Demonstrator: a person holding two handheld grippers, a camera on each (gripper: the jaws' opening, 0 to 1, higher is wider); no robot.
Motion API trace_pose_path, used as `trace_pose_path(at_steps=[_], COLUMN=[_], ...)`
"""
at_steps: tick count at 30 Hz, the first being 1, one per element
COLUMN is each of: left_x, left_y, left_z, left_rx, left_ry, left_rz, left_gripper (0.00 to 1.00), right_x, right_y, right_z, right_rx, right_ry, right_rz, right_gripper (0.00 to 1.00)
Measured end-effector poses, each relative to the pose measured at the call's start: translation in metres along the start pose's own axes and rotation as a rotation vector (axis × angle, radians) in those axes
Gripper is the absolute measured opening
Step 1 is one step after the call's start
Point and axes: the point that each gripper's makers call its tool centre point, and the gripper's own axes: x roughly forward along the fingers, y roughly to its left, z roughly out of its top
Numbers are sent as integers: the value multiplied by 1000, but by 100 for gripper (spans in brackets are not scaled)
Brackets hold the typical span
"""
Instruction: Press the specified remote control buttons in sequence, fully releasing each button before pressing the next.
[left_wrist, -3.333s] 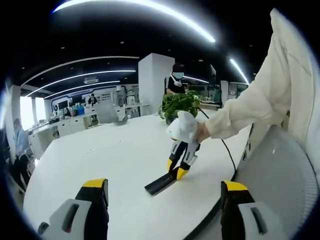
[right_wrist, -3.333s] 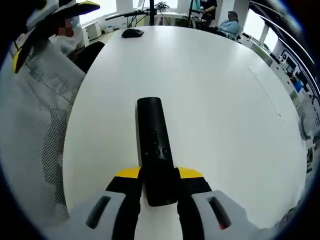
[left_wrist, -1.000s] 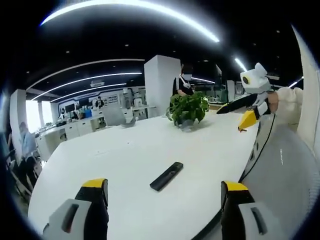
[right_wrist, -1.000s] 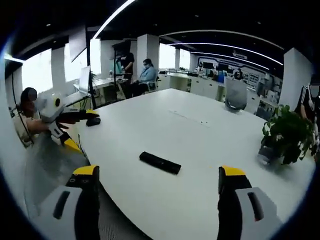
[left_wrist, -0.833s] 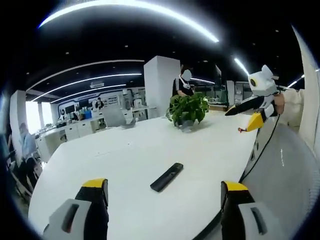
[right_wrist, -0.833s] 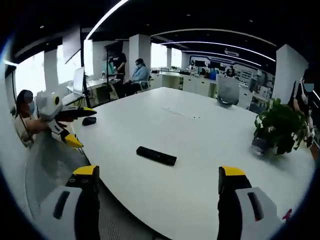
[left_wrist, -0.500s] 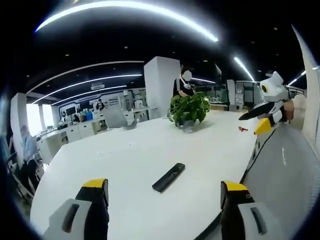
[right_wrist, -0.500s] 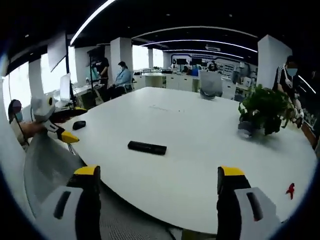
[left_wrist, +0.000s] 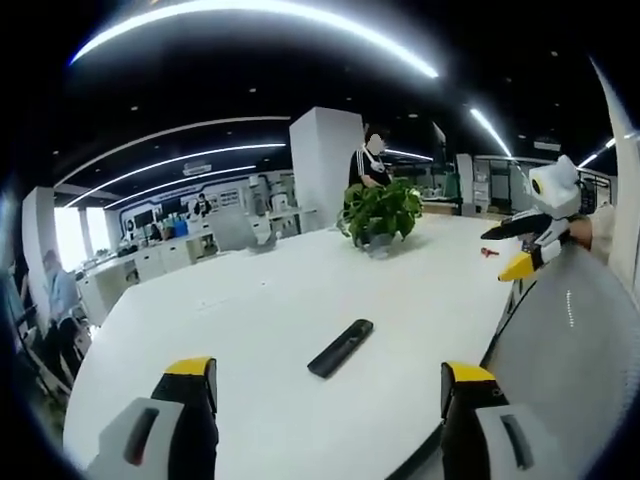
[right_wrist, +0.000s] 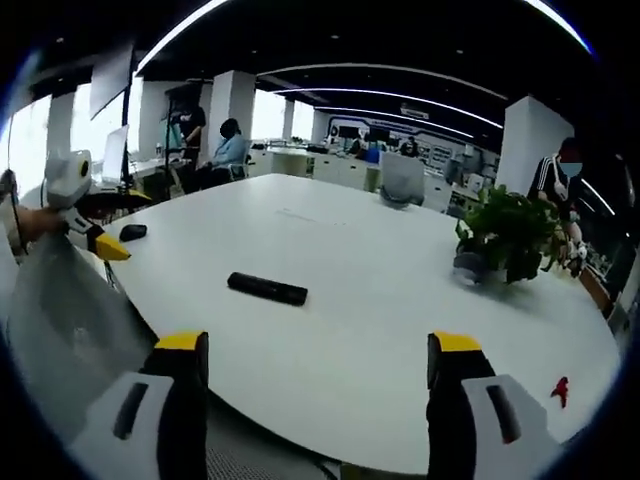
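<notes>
We hold both tongs wide open and empty, well back from the work: the left tongs (left_wrist: 325, 400) and the right tongs (right_wrist: 315, 375) each frame the remote control (left_wrist: 340, 347) lying flat and alone on the white tabletop (left_wrist: 240, 320), near its front edge. We judge the remote light, stiff and smooth, likely to skid under a push, so we would pinch its long sides near one end and press with the other tip. Beyond it stand a potted plant (right_wrist: 510, 235) and a computer mouse (right_wrist: 132, 232); the room is an open office with people at far desks.
</notes>
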Motion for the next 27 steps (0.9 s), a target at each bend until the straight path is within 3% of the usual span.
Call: trace_pose_path(at_steps=[13,27], left_x=[1,0], left_y=[3,7], left_z=[-4,-3], left_rx=[-3,-6], left_ry=[20,17], left_rz=[12,36], left_gripper=[96,95], right_x=[3,4], right_y=[-8,-6], right_z=[-1,-6], right_rx=[-14,-39], right_ry=[-28,-9], right_rz=[-9,11], right_gripper=[85,73])
